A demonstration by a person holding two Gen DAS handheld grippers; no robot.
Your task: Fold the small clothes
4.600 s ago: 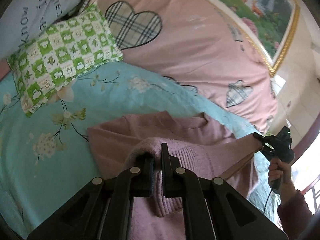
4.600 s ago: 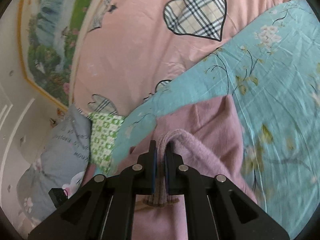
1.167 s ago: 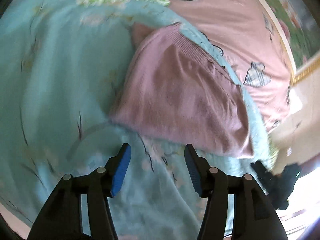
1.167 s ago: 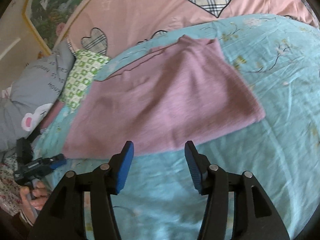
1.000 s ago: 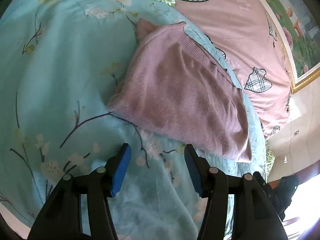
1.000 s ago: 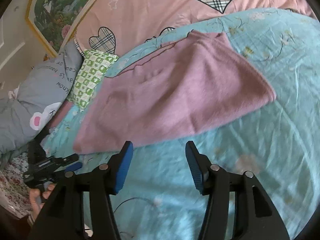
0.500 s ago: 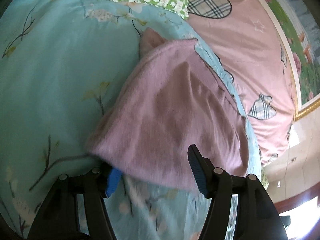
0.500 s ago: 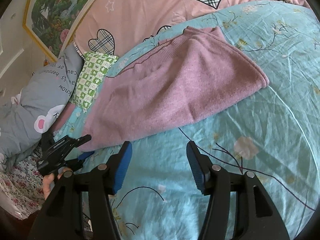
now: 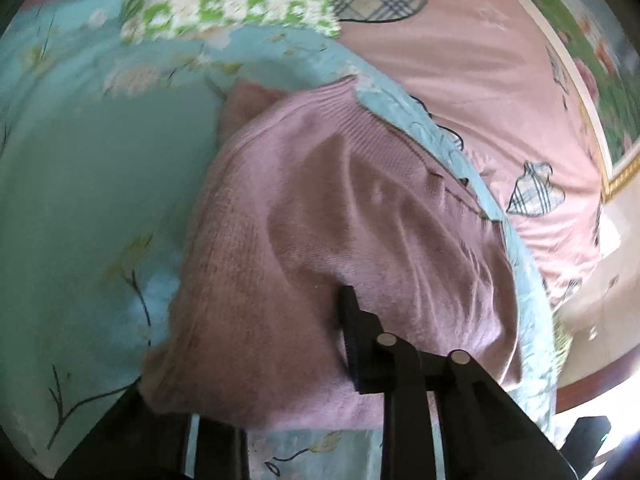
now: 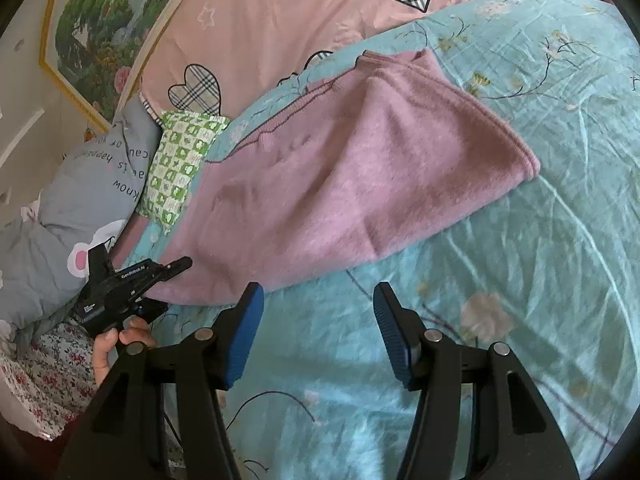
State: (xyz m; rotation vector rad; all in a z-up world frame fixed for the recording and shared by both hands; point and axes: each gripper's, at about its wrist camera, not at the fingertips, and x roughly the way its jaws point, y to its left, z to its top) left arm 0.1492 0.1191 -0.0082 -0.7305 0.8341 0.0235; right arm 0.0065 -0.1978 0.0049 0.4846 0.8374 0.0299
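1. Since a second ago, when both sets of tongs hovered open over bare sheet, the left gripper (image 10: 160,276) has pushed in onto the near corner of the pink sweater (image 10: 360,184), while the right gripper (image 10: 318,334) has barely budged.
2. At nine o'clock in the right wrist view, a hand (image 10: 116,344) holds the left gripper by its handle, its tip over the sweater's left corner.
3. Up close in the left wrist view, the left gripper's (image 9: 304,344) jaws are closing with sweater (image 9: 320,220) fabric between them; one finger lies on top of the knit, the other is hidden under the fold, so whether the pads already pinch I cannot tell.
4. At centre, the sweater lies folded on the turquoise floral sheet (image 10: 540,280), its ribbed neck edge toward twelve o'clock, one rounded corner out at three o'clock.
5. At six o'clock, the right gripper hangs above bare sheet, blue pads (image 10: 244,336) well apart, holding nothing, just short of the sweater's near edge.
6. Beyond, a green checked pillow (image 10: 180,152) and grey pillow (image 10: 72,208) sit at nine to ten o'clock, and a pink quilt (image 10: 280,20) with plaid hearts at twelve.
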